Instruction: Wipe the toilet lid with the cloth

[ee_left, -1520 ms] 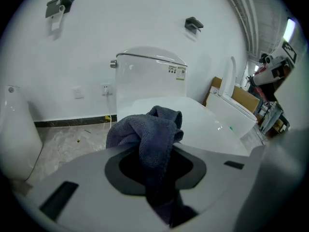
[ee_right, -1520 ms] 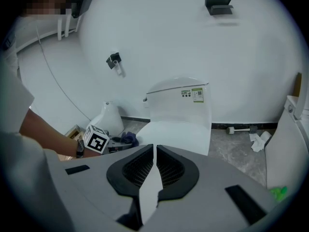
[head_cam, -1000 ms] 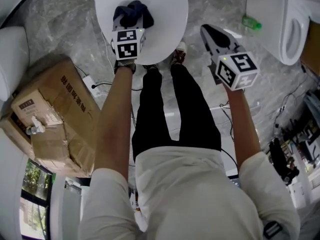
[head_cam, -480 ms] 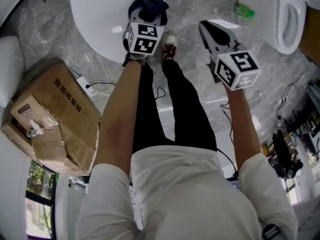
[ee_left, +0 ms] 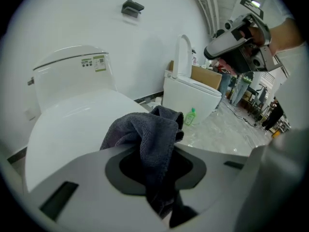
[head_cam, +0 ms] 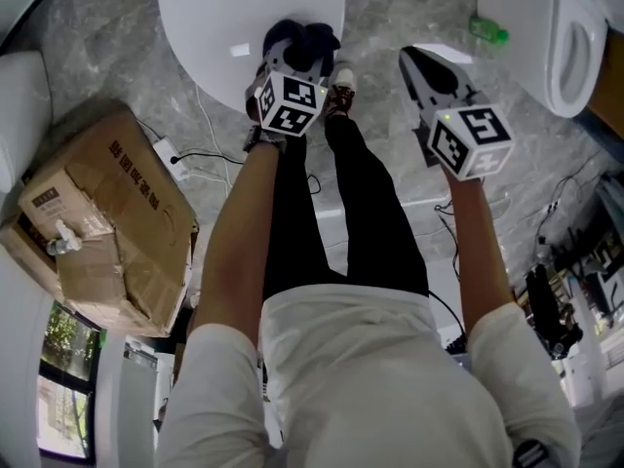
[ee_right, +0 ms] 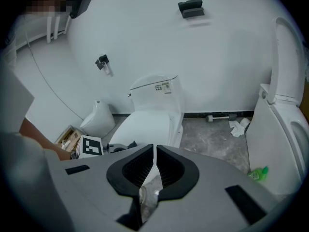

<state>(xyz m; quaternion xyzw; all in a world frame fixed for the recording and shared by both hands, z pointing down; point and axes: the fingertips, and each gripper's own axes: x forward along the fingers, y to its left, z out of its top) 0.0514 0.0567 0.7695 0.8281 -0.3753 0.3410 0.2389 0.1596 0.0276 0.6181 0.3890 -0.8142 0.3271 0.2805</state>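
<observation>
Dark cloth (ee_left: 145, 134) reads as soft, light, floppy terry. My left gripper (head_cam: 290, 71) pinches it mid-bunch, with loose folds spilling past the jaws over the front edge of the closed toilet lid (ee_left: 72, 124), which looks smooth and slick. My right gripper (ee_right: 153, 170) is pressed together and empty. The tank sticker (ee_left: 92, 62) and the cardboard box (head_cam: 117, 203) print are too small for me to read.

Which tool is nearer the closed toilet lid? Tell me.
Left. The left tool, gripping the cloth, is over the lid edge; the right tool is off to its side.

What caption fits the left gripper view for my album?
Left hand-held gripper clutching a crumpled dark grey towelling cloth beside the closed white toilet lid.
</observation>
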